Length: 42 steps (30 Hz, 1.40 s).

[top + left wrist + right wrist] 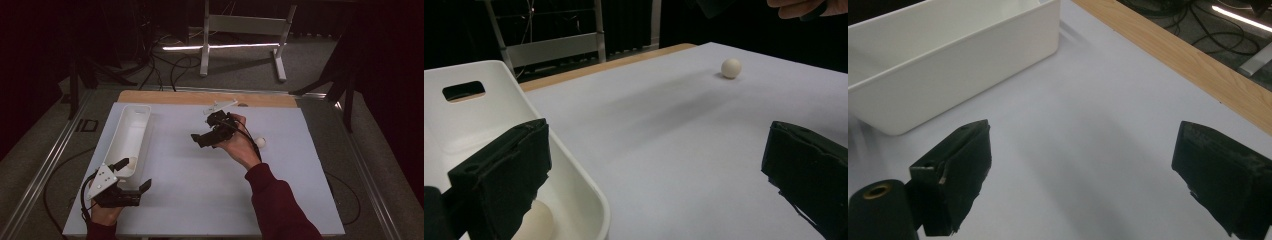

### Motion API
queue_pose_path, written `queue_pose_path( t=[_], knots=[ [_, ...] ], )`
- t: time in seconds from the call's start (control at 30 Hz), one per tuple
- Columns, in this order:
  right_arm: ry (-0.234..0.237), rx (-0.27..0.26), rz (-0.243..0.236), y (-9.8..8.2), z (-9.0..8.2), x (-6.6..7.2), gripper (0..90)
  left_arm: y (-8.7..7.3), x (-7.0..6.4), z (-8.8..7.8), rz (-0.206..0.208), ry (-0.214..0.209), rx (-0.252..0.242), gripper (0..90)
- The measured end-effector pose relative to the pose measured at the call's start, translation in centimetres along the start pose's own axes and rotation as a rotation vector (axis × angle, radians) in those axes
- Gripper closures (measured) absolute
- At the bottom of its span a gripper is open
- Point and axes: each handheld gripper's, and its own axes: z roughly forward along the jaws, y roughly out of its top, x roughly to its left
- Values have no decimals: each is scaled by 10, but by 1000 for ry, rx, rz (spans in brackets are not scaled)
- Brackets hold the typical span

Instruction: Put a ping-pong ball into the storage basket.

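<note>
Dark curtains and cables ringed the white table (pixel 200 190) I was working over; the loose ball (pixel 260 142) lay on bare surface just beside my right hand, on its outer side, touching neither jaw; my right gripper (pixel 202 139) hung with jaws wide apart and empty, aimed away from the ball toward the long white bin (pixel 131 131); I judged that hand much nearer and needing to turn back; my left gripper (pixel 135 175), also spread and empty, sat at the bin's near end, where another ball (pixel 535 222) rested inside.
</note>
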Motion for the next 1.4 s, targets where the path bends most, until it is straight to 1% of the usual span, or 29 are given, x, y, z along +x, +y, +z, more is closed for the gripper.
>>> queue_pose_path(
  t=[1.07, 1.4],
  knots=[
    [-50, 23, 25, -22, -15, -23, 86, 0, 0, 0, -2, 3, -1, 3],
    [-66, 23, 37, -28, -22, -32, 86, 0, 0, 0, -2, 4, 0, 4]
  ],
)
